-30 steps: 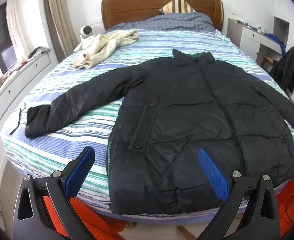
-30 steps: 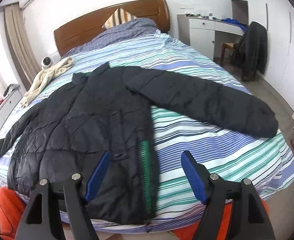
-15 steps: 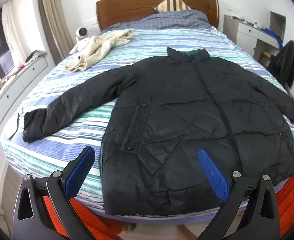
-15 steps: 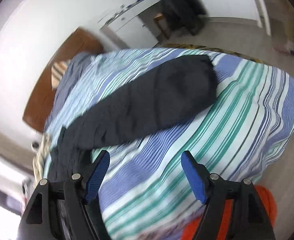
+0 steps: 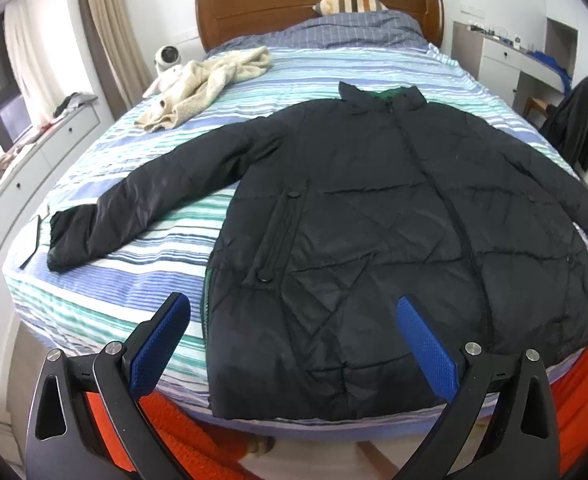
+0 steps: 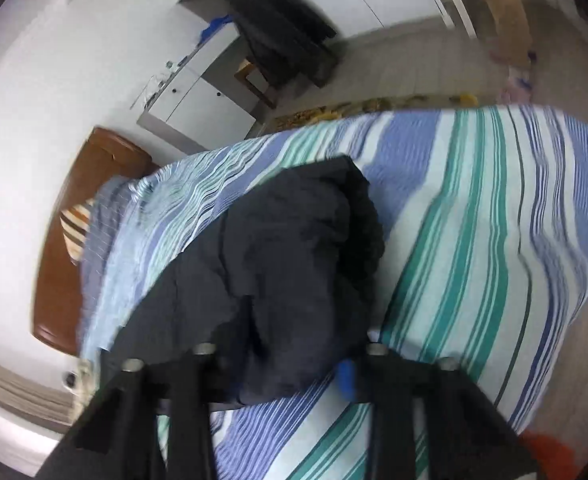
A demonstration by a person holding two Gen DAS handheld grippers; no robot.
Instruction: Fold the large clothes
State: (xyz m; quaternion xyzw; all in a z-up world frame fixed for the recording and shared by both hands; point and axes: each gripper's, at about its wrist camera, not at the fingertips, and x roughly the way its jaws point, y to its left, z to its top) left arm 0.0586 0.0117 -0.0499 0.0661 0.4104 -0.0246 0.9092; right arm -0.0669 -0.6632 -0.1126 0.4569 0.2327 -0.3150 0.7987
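Note:
A black quilted jacket [image 5: 394, 216] lies face up on the striped bed [image 5: 141, 280], sleeves spread out to both sides. My left gripper [image 5: 289, 316] is open and empty, hovering above the jacket's lower left hem at the foot of the bed. In the right wrist view, my right gripper [image 6: 289, 344] has its fingers closed around the jacket's right sleeve [image 6: 294, 248] near the cuff; the sleeve bunches up between them. One blue pad [image 6: 346, 376] shows beside the fabric.
A cream garment [image 5: 209, 80] lies at the bed's far left by a small white device [image 5: 167, 56]. A striped pillow [image 5: 350, 2] leans on the wooden headboard. A white desk [image 5: 510, 60] and a chair with a dark coat [image 5: 574, 120] stand right of the bed.
My right gripper swung out to the right sleeve's cuff end and closed on it. My left gripper stayed open above the hem, drifting slightly.

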